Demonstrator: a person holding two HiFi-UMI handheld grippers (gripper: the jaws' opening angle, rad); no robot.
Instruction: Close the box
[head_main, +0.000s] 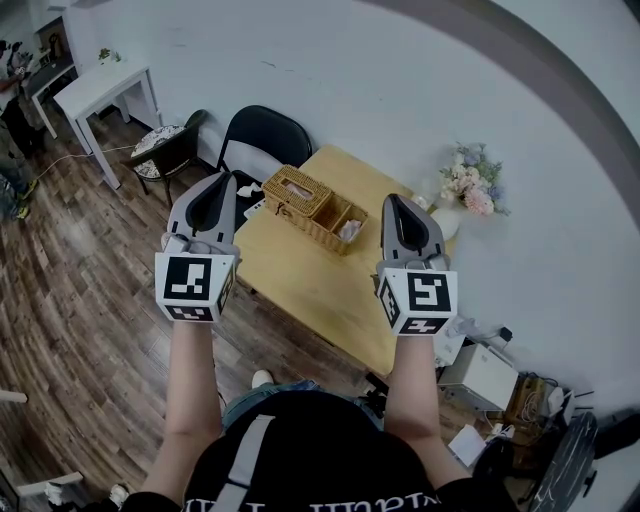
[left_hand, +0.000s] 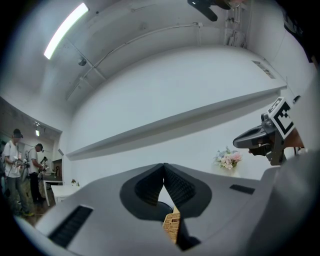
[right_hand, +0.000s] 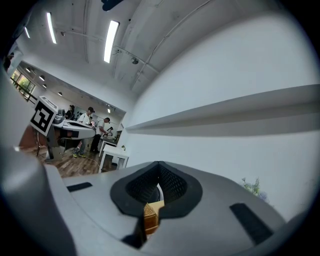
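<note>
Woven wicker, honey-coloured and coarse in its weave, makes up the box (head_main: 310, 208), a long rectangular basket lying near the far edge of the table (head_main: 300, 295). Its end toward the table's left corner carries a raised woven top with a pale slot in it. The other end is an open compartment with something white and crumpled inside.

The table is pale, smooth wood with a squared outline, set cornerwise under the camera. Over its left edge hangs the left gripper (head_main: 224, 180), a grey matte plastic shell that tapers to a point, with black ribbed pads (left_hand: 150, 186) lining the inside. Its jaws are pressed together at the tips with nothing pinched, and a strip of wicker shows below them through the gap behind the pads. Over the table's right edge hangs the right gripper (head_main: 393, 200), of the same build. Its dimpled black pads (right_hand: 172, 184) also meet at the tips with nothing between them. Neither gripper touches the box.

Beyond the table's far left corner stands a black chair (head_main: 262, 140) with a rounded back. At the table's far right corner sits a soft bunch of pink, white and blue flowers (head_main: 470, 180). Dark, streaky wood planks form the floor (head_main: 80, 300) left of the table.
</note>
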